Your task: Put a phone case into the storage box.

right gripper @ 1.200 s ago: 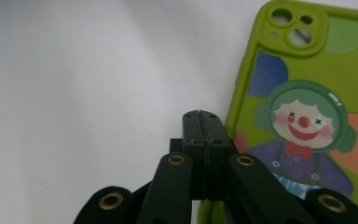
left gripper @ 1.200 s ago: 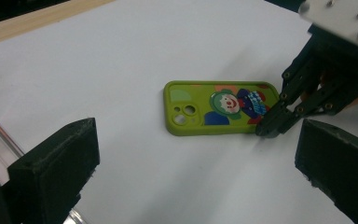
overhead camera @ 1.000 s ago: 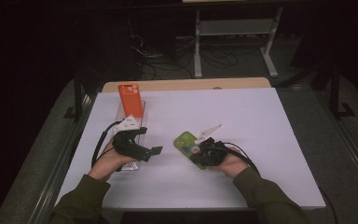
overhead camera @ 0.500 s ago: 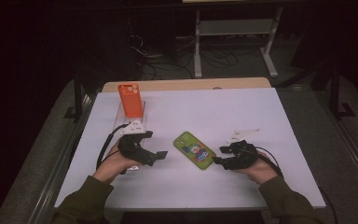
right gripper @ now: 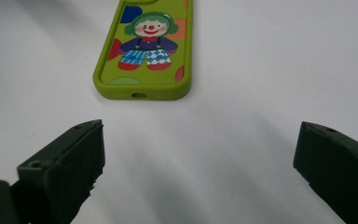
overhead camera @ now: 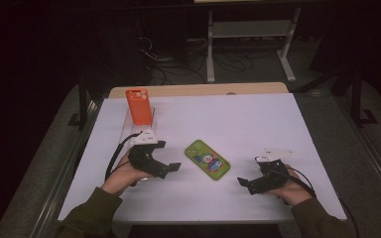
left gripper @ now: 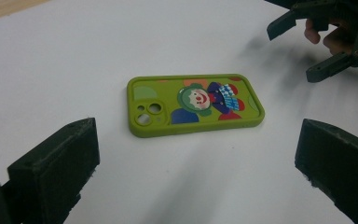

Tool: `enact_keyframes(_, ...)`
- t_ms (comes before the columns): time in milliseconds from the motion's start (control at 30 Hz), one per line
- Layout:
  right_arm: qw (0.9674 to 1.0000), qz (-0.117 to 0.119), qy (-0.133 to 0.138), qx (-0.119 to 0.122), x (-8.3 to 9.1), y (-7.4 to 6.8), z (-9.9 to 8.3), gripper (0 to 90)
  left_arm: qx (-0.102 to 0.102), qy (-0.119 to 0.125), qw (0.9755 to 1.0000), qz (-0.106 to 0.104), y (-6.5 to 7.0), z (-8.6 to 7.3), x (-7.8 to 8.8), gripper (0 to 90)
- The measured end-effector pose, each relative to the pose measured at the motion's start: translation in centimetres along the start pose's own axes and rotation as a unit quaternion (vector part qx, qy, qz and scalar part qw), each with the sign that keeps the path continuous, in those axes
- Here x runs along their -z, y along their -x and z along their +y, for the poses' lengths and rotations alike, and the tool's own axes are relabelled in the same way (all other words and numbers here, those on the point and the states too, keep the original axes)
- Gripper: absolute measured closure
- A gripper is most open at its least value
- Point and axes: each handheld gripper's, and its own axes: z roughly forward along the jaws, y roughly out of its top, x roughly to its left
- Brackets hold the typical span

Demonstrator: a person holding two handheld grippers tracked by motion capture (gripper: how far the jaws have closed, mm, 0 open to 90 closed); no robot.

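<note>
Left hand-held gripper [overhead camera: 166, 167]: black angular frame, pale grey three-cornered plate on top, black cable looping from its rear. Right hand-held gripper [overhead camera: 244, 183]: same black build, same grey plate, black cable trailing behind. Jaw blocks matt black with small screw holes. Both sleeves olive green.

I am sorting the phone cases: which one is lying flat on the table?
The green clown case lies flat; the orange case stands upright behind it.
</note>
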Motion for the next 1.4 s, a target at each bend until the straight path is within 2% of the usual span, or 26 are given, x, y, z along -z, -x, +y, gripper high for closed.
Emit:
enact_keyframes(100, 1.0000, -0.002, 0.008, -0.004, 0.1, -0.1, 0.3, 0.9, -0.001, 0.001, 1.0000, -0.002, 0.0, -0.1, 0.0, 0.0)
enact_keyframes(233, 0.9999, -0.007, 0.005, -0.009, 0.0, -0.1, 0.8, 0.9, -0.002, -0.001, 1.0000, -0.006, -0.1, -0.1, -0.1, 0.0)
enact_keyframes(300, 0.9999, -0.007, 0.000, -0.011, 0.0, -0.2, 1.2, 0.9, -0.006, -0.007, 0.9999, -0.005, -0.1, -0.1, -0.1, 0.0)
enact_keyframes(367, 0.9998, -0.004, -0.012, -0.018, -0.2, -0.3, 1.8, 0.9, -0.004, -0.004, 1.0000, -0.005, 0.0, -0.1, -0.1, 0.0)
enact_keyframes(467, 0.9995, -0.004, -0.027, -0.016, -0.4, -0.4, 2.6, 0.9, -0.007, -0.005, 1.0000, -0.004, -0.1, -0.1, -0.1, 0.0)
enact_keyframes(500, 0.9995, -0.003, -0.029, -0.012, -0.5, -0.5, 2.9, 0.9, -0.003, -0.004, 1.0000, -0.004, 0.0, -0.2, -0.1, 0.0)
enact_keyframes(700, 0.9992, -0.004, -0.033, -0.023, -1.2, -0.6, 4.8, 0.9, 0.002, 0.001, 1.0000, -0.004, -0.1, -0.2, 0.0, 0.0)
enact_keyframes(900, 0.9988, -0.003, -0.045, -0.020, -2.8, -1.2, 6.6, 0.9, 0.000, 0.001, 1.0000, -0.005, 0.0, -0.1, 0.0, 0.0)
enact_keyframes(1133, 0.9978, 0.002, -0.066, -0.012, -5.7, -2.5, 8.1, 0.9, 0.004, 0.005, 1.0000, -0.005, 0.0, -0.1, 0.1, 0.0)
enact_keyframes(1267, 0.9972, 0.005, -0.075, -0.009, -7.1, -3.0, 8.4, 1.1, 0.003, 0.007, 1.0000, -0.005, -0.1, -0.1, 0.1, 0.0)
enact_keyframes(1400, 0.9962, -0.003, -0.087, 0.009, -8.4, -3.5, 8.5, 1.2, 0.003, 0.006, 1.0000, -0.005, -0.1, -0.1, 0.1, 0.0)
